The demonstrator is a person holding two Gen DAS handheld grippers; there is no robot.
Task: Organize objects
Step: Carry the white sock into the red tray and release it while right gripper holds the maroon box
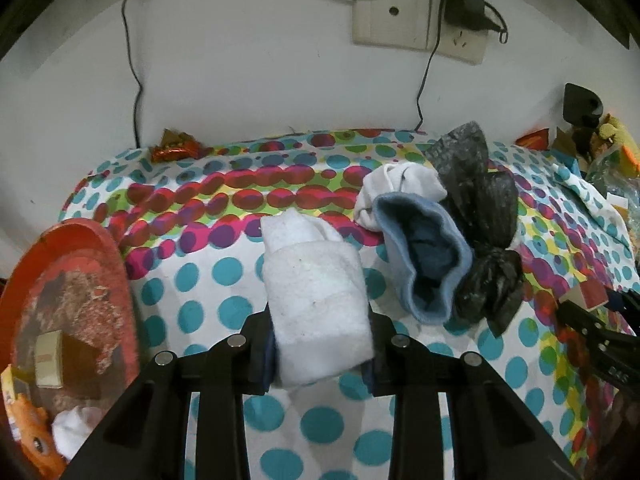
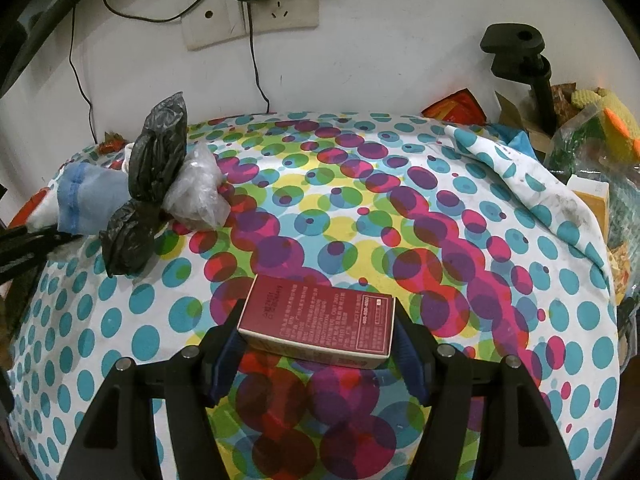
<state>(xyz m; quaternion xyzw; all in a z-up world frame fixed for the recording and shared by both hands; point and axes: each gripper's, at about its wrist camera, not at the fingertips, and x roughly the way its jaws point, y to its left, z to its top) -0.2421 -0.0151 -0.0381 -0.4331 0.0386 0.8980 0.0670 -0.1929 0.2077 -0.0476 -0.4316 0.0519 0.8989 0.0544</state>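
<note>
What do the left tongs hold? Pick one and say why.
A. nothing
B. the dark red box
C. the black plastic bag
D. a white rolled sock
D: in the left wrist view the left tongs are clamped on the white rolled sock; the dark red box sits between the right tongs.

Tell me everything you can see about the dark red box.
The box is small, flat and rectangular, apparently cardboard, dark red on top with fine pale print and a cream-coloured side. It looks closed and lies flat, held between the blue pads of the right tool just above the spotted cloth. Nothing else touches it.
</note>
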